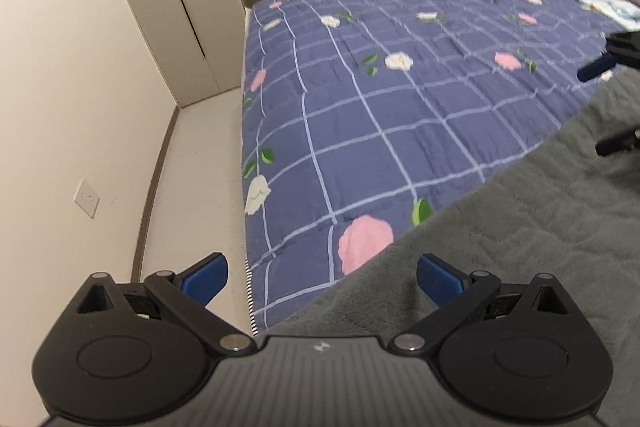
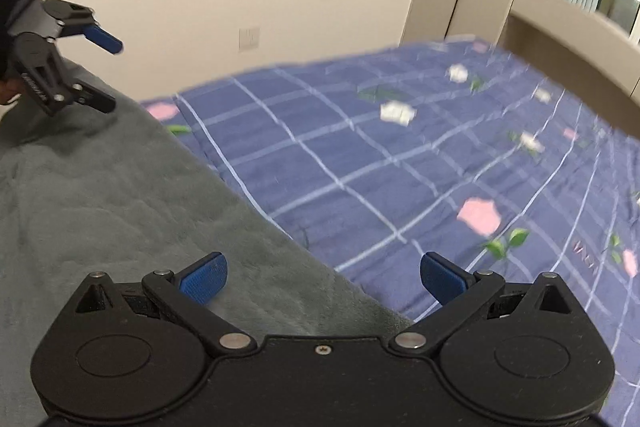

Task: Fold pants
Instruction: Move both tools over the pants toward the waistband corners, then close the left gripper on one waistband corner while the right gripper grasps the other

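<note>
The grey fleece pants (image 1: 520, 247) lie spread on the blue checked bedspread (image 1: 380, 107), their straight edge running between the two tools. The left gripper (image 1: 322, 281) and right gripper (image 2: 323, 279) both hover over that edge with jaws spread wide, holding nothing. The cloth looks soft, thick and limp, so it probably sags unless pinched right at the edge.

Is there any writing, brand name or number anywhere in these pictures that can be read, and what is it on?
None can be read for certain.
Left gripper: white lettering along one black arm in the right wrist view, too small and blurred to read.
Left gripper body in its own view: a small pale emblem, no letters.
Bedspread: faint reddish marks near the right edge, too blurred to read.
Grey pants and right gripper: no writing visible.
</note>
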### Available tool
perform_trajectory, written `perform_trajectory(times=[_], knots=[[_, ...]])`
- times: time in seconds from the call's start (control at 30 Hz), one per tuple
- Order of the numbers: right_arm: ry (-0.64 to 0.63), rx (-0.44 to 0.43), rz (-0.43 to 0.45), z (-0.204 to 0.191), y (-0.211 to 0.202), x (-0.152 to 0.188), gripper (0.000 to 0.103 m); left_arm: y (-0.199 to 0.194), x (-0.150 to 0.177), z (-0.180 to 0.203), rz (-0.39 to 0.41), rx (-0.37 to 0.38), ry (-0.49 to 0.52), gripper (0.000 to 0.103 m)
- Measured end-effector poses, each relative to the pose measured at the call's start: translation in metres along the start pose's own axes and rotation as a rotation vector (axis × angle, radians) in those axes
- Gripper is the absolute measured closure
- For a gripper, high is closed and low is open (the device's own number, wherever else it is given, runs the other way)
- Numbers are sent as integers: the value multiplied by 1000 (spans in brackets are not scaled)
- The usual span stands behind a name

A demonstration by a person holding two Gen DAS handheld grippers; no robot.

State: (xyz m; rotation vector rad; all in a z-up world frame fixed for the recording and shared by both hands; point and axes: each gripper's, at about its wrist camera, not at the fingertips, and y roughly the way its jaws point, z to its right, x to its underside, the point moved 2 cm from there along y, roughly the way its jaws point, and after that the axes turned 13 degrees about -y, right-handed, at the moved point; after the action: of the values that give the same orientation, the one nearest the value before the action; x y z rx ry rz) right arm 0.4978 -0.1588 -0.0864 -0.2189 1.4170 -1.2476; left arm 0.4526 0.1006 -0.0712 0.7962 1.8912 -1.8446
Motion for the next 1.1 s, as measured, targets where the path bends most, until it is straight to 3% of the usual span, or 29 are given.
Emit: perform_trajectory(times=[0.23,0.73,0.9,1.1], knots=[[-43,-33,-118,-1,28,3,0,21,4,-4,-60,15,12,0],[-75,-59,-152,-2,41,0,0,40,-3,-7,-138,100,72,1],[-83,-71,-144,0,42,1,0,36,-3,-2,-139,126,98,16],[-80,-97,-135,1,42,2,7,31,-3,4,-169,190,110,50]])
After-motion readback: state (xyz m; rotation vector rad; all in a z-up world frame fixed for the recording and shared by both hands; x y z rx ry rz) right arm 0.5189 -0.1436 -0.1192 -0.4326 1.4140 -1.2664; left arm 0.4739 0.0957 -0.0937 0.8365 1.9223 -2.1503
